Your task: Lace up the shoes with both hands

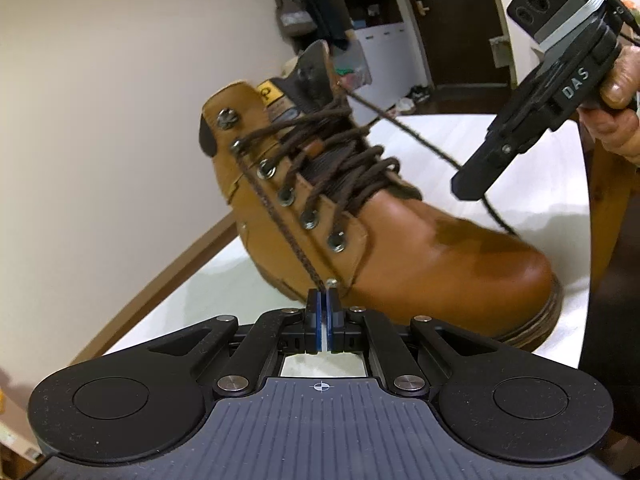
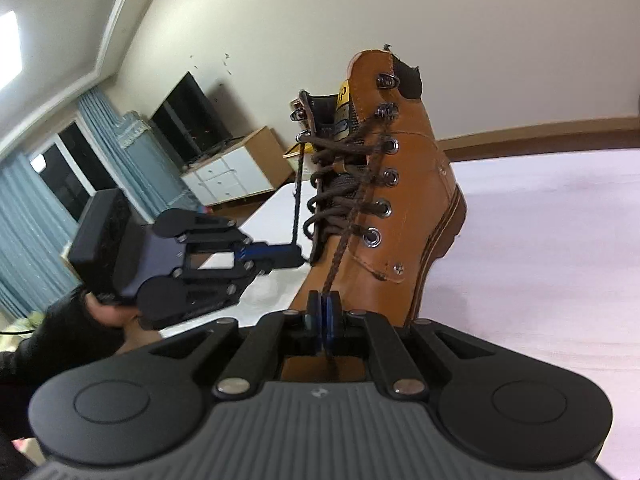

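Boot (image 1: 360, 208) is stood on the white desk (image 1: 192, 312), between both tools. Left tool (image 1: 323, 300) is clenched on one lace end (image 1: 276, 216), right tool (image 2: 323, 304) on the other (image 2: 340, 248); both ends are held taut, probably for tightening before crossing.

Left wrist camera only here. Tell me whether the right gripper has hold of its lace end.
Observer: Yes, the right gripper is shut on the lace.
Operator: Say where that lace leaves the boot.
Observer: It leaves from the second hook from the top, on the side of the boot that faces the right camera.
Operator: Report the top hook on that side.
Observer: The top hook is bare, with no lace around it.
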Available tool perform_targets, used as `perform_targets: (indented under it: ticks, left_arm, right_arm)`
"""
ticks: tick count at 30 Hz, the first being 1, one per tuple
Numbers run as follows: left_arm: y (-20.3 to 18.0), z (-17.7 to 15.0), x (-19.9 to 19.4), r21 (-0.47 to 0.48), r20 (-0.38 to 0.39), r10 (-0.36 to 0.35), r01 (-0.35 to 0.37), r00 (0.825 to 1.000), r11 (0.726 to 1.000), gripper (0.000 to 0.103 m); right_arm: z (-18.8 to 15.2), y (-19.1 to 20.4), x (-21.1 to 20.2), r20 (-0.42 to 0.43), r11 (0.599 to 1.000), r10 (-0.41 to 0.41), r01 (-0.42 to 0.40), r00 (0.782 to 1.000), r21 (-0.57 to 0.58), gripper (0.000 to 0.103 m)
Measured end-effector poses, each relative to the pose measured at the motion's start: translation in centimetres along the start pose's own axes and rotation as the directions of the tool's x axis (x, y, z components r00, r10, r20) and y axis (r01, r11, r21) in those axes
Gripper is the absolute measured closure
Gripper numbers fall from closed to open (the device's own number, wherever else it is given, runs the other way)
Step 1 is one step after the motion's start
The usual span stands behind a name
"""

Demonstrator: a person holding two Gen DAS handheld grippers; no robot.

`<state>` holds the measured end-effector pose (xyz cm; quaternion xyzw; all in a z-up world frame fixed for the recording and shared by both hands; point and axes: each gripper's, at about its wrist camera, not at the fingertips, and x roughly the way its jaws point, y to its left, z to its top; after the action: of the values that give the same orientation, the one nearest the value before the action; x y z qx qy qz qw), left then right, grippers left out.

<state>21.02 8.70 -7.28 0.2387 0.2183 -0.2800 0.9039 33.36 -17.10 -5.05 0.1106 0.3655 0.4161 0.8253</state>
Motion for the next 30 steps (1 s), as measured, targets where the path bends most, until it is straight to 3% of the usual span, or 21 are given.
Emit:
perform_targets:
  ticks: [10, 30]
  left_arm:
    - [-0.5, -0.3, -0.9, -0.044, -0.040, 0.049, -0.051, 0.998, 0.998, 0.100]
    - [-2.1, -0.9, 0.2, -0.032, -0.124, 0.011, -0.015, 0.992, 0.999, 0.102]
  right_arm:
    - [-0.5, -0.7, 0.3, 0.040, 0.999, -0.024, 0.022, 0.999, 0.046, 0.100]
    - [-1.1, -1.0, -0.3, 0.052, 0.996, -0.061, 0.057, 0.997, 0.075, 0.100]
